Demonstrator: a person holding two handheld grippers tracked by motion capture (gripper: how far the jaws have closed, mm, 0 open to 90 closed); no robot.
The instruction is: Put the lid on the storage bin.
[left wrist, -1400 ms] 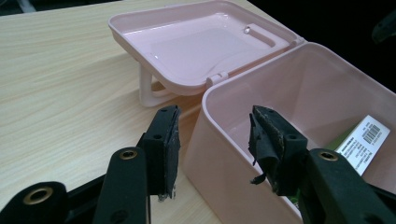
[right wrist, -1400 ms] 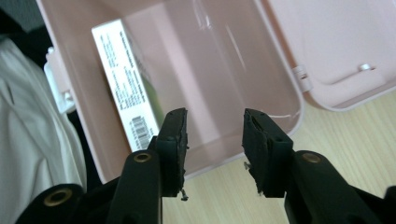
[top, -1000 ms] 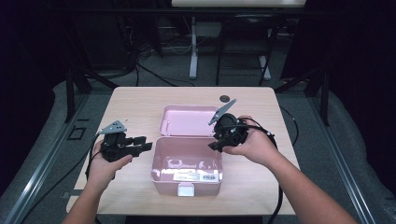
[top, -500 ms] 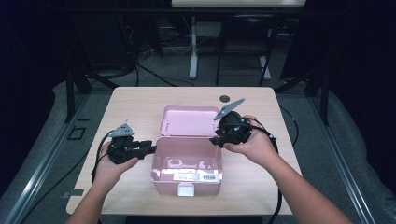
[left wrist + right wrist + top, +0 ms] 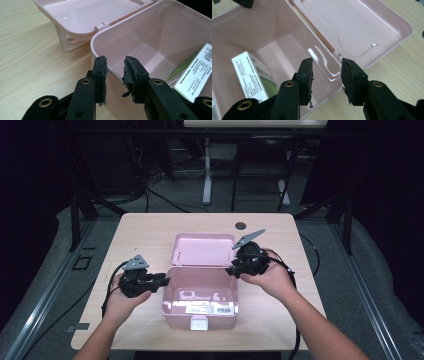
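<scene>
An open pink plastic box stands mid-table, its lid laid back flat behind it. A white-and-green carton lies inside it. My left gripper is at the box's left wall. Its jaws have just been closing and straddle the rim, one pad outside, one inside, not pressing. My right gripper is at the right wall near the hinge. Its jaws closed a little and stand open astride that rim. The carton sits left of them.
A dark round grommet sits near the table's far edge. The box has a white latch on its front. Cables trail from both grippers off the table's sides. Bare wood lies left and right of the box.
My left gripper has edged right up to the box's left wall and its jaws have narrowed. My right gripper has sunk slightly toward the right rim.
</scene>
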